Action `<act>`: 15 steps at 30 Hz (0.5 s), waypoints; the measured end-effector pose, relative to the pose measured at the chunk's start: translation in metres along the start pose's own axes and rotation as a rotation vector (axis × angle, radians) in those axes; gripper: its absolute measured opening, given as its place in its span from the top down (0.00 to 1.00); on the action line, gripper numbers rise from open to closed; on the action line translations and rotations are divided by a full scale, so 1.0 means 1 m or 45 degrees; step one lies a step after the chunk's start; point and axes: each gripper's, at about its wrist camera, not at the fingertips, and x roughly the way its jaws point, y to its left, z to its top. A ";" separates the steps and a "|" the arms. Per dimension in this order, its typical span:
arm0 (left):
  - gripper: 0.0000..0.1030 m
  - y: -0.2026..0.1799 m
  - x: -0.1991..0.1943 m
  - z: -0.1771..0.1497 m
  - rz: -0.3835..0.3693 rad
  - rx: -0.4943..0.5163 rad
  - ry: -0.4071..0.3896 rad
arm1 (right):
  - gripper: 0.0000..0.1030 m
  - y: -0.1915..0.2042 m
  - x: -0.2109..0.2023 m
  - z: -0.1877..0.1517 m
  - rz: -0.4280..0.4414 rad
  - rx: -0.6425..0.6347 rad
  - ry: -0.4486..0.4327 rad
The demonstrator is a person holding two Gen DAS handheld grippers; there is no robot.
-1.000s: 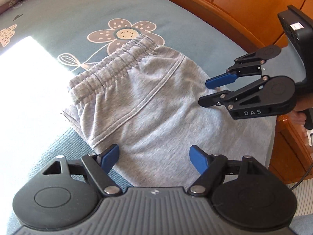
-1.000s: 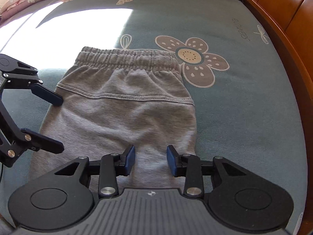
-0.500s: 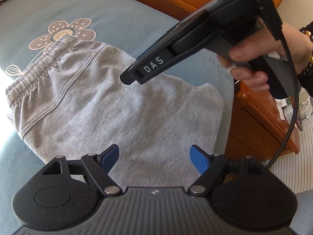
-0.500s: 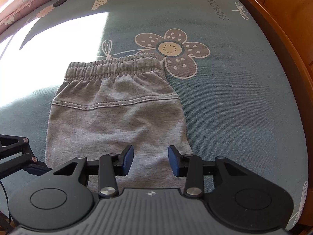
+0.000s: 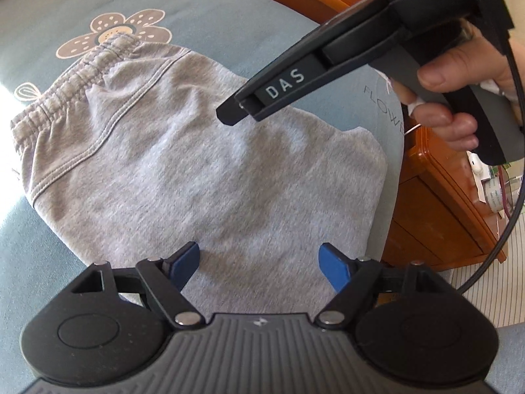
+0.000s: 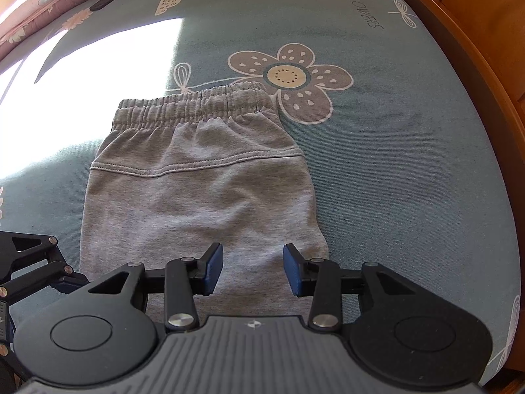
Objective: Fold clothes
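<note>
Grey folded sweatpants [image 5: 213, 170] lie flat on the blue flowered sheet [image 6: 393, 164], the elastic waistband [image 6: 193, 105] at the far end. My left gripper [image 5: 259, 262] hovers open over the near edge of the cloth, with nothing between its blue pads. My right gripper [image 6: 252, 269] is open about halfway over the same near edge, and its pads press on nothing. In the left wrist view the right gripper [image 5: 234, 113] shows side-on above the cloth, held by a hand [image 5: 459, 65]. The left gripper's fingers [image 6: 42, 274] show at the lower left of the right wrist view.
A wooden bed frame [image 6: 475, 65] runs along the right side of the mattress. Beside the bed stands a wooden cabinet [image 5: 443, 213] with small items on top. A black cable [image 5: 512, 197] hangs from the right gripper. Bright sunlight [image 6: 98, 82] falls on the sheet's far left.
The left gripper has slid along the sweatpants away from the waistband. The right gripper has drawn back from the waistband, its jaws a little wider. The sweatpants have not moved.
</note>
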 end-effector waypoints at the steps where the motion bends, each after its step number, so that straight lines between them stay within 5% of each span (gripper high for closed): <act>1: 0.23 0.001 0.000 0.001 -0.001 -0.019 -0.004 | 0.56 -0.001 0.000 0.000 -0.001 0.001 0.002; 10: 0.23 0.023 -0.028 0.021 0.151 -0.017 -0.168 | 0.56 -0.013 -0.003 -0.001 0.010 0.013 -0.013; 15: 0.23 0.040 -0.016 0.026 0.231 -0.026 -0.129 | 0.56 -0.020 -0.004 -0.004 0.021 0.024 -0.017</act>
